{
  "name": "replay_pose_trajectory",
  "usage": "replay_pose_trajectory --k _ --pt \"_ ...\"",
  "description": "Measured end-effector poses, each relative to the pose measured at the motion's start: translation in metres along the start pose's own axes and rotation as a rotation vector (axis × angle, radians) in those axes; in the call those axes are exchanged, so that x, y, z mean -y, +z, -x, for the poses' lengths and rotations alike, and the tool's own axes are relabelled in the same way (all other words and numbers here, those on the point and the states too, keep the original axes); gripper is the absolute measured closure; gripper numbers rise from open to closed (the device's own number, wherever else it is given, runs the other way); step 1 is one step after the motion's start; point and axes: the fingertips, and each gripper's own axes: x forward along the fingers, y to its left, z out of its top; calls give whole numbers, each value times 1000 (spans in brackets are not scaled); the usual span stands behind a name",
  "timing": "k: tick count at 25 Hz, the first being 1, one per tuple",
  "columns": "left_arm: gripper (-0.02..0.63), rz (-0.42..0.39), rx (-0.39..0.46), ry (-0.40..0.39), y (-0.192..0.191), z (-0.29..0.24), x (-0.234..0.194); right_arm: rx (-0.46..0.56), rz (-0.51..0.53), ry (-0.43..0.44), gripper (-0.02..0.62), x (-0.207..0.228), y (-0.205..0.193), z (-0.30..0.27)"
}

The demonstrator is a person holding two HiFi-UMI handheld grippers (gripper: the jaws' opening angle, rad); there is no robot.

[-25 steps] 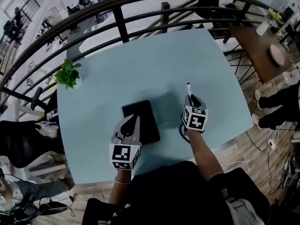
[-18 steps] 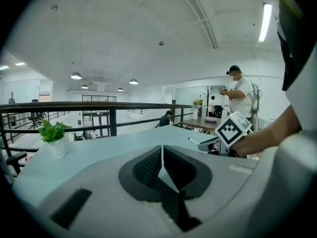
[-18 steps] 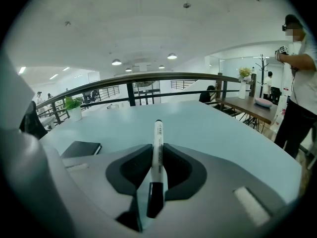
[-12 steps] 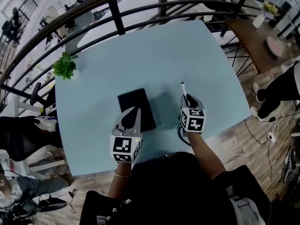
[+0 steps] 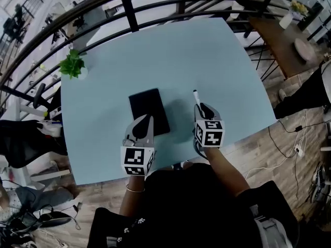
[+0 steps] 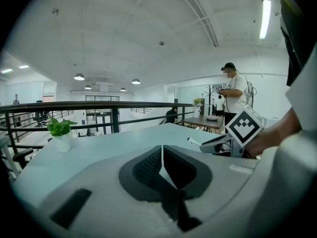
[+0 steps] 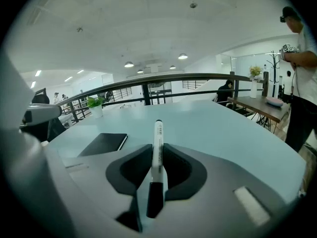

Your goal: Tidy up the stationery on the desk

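Note:
A white marker (image 7: 157,148) with a black cap is clamped lengthwise between the jaws of my right gripper (image 7: 158,155); in the head view the marker (image 5: 196,98) sticks out forward from that gripper (image 5: 203,112) over the pale blue desk (image 5: 170,56). A black notebook (image 5: 149,111) lies flat on the desk to the left of it, also seen as the notebook (image 7: 105,144) in the right gripper view. My left gripper (image 5: 142,128) is shut with nothing in it and hovers over the notebook's near edge; its jaws (image 6: 161,167) meet in a thin line.
A small potted plant (image 5: 73,66) stands at the desk's far left corner. A black metal railing (image 5: 129,9) runs behind the desk. A person (image 6: 233,95) stands to the right near a brown table (image 5: 282,40).
Both grippers have drifted toward me and a little left in the head view, the right one carrying the marker. The notebook has not moved on the desk.

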Motion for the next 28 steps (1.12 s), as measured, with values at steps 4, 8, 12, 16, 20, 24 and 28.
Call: replay_pose_trajectory --k 4,8,12,16,20,24,28 --pt "601 13 9 44 -6 12 -11 -13 7 27 515 -15 -4 -5" --pt "601 19 12 87 -10 24 -22 -18 12 63 515 -34 -3 -11" --pt "601 35 9 126 -17 36 -35 -30 19 95 515 -53 -3 -19" --pt "601 46 12 159 -19 43 -48 -56 -22 124 515 -66 -9 -31" --pt "601 56 10 185 -20 47 -59 -88 -69 151 515 -76 -14 -43" --pt "601 61 8 202 -21 46 -70 -110 -60 167 515 -86 -15 -56" --pt "601 64 6 210 -21 41 -77 -136 -56 174 515 -90 -19 -67"
